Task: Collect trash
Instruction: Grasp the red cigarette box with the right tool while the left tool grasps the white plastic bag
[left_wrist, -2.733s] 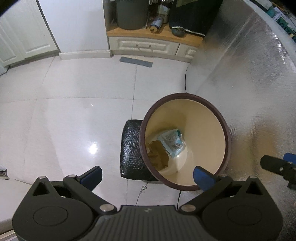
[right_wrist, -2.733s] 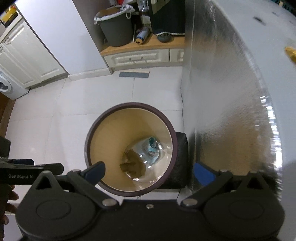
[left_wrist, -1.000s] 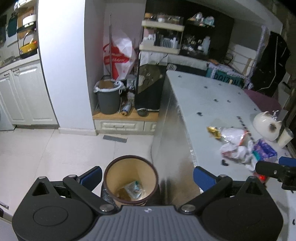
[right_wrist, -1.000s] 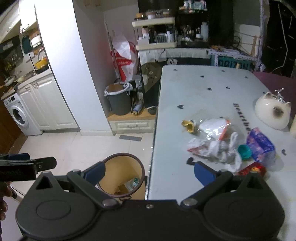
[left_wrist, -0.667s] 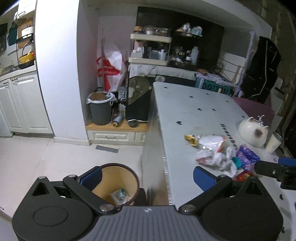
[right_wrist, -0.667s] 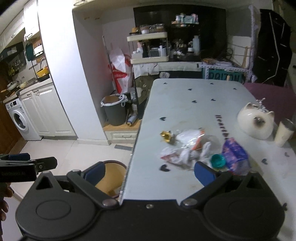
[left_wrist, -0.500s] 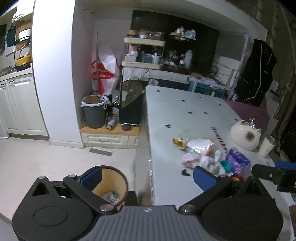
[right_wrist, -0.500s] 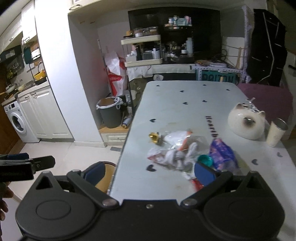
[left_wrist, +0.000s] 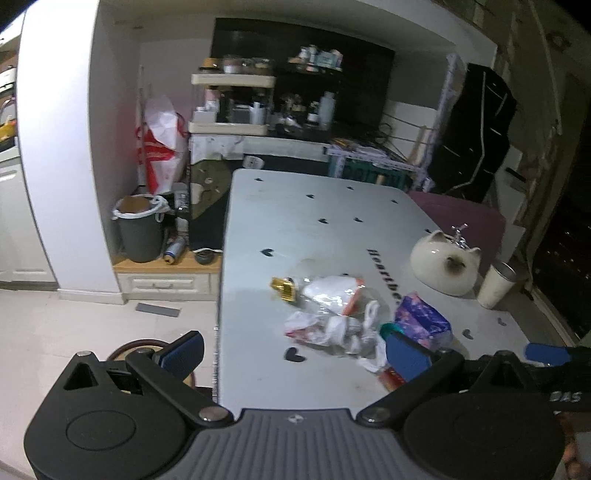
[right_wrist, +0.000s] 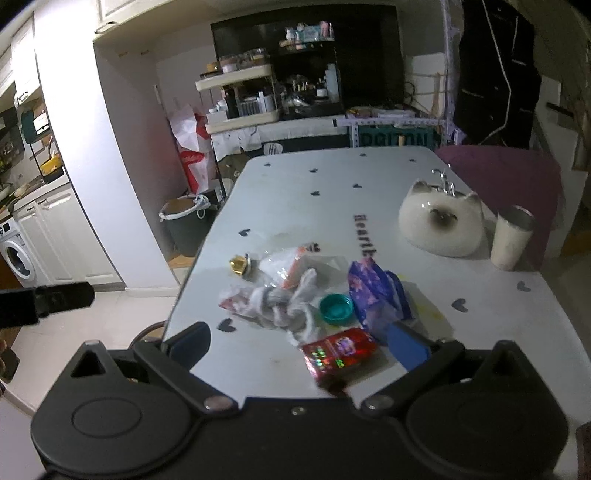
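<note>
A pile of trash lies on the white table (right_wrist: 369, 177): a gold wrapper (right_wrist: 239, 264), crumpled clear plastic bags (right_wrist: 284, 291), a teal cap (right_wrist: 335, 309), a purple packet (right_wrist: 376, 291) and a red wrapper (right_wrist: 338, 352). In the left wrist view the pile (left_wrist: 332, 317) lies ahead, and the gold wrapper (left_wrist: 282, 288) shows too. The brown-rimmed bin (left_wrist: 136, 345) stands on the floor left of the table, mostly hidden by the left gripper. My left gripper (left_wrist: 291, 354) is open and empty. My right gripper (right_wrist: 299, 343) is open and empty, just short of the red wrapper.
A white cat-shaped ceramic pot (right_wrist: 441, 218) and a cup (right_wrist: 511, 238) stand at the table's right. A grey bin (left_wrist: 138, 229) and red-white bag (left_wrist: 159, 147) stand by the far wall. Shelves (right_wrist: 240, 99) with bottles are behind the table.
Both grippers have risen from looking down into the brown bin and swung right over the table. The trash pile has come into view and closer. Both stay open.
</note>
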